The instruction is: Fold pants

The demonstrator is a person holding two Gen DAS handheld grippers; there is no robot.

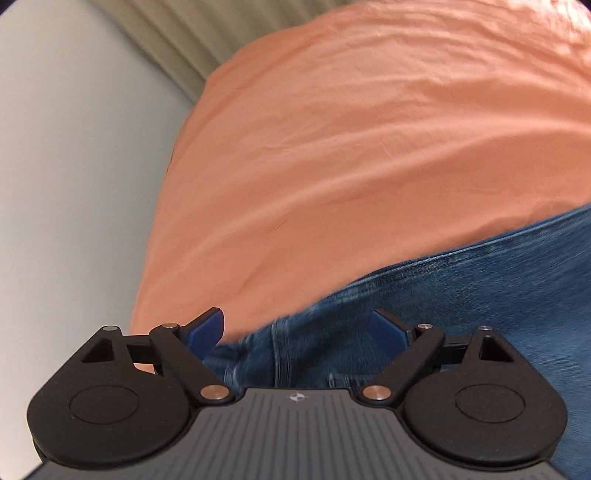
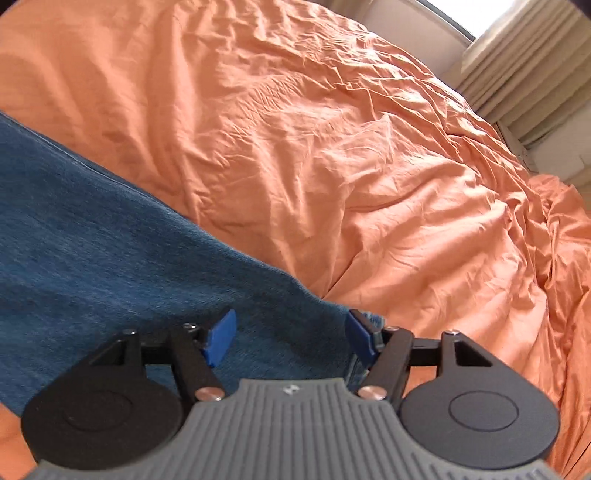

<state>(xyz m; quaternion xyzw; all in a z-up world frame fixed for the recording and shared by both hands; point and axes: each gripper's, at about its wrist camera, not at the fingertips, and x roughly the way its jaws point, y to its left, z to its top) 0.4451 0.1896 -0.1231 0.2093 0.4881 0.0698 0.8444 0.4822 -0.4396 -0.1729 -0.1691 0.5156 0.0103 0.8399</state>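
Observation:
Blue denim pants [image 1: 461, 295] lie on an orange bedsheet [image 1: 351, 147]. In the left wrist view my left gripper [image 1: 299, 332] is open, its blue fingers [image 1: 207, 328] spread either side of a seamed end of the pants close below. In the right wrist view the pants [image 2: 110, 251] stretch away to the left. My right gripper [image 2: 290, 336] is open over their near end, and its right finger [image 2: 360, 334] sits at the frayed edge of the denim.
The wrinkled orange sheet [image 2: 369, 166] covers the bed and bunches at the right. A pale wall [image 1: 74, 166] and beige curtain [image 1: 192, 33] lie beyond the bed's left edge. A curtain and window [image 2: 524, 62] stand at the far right.

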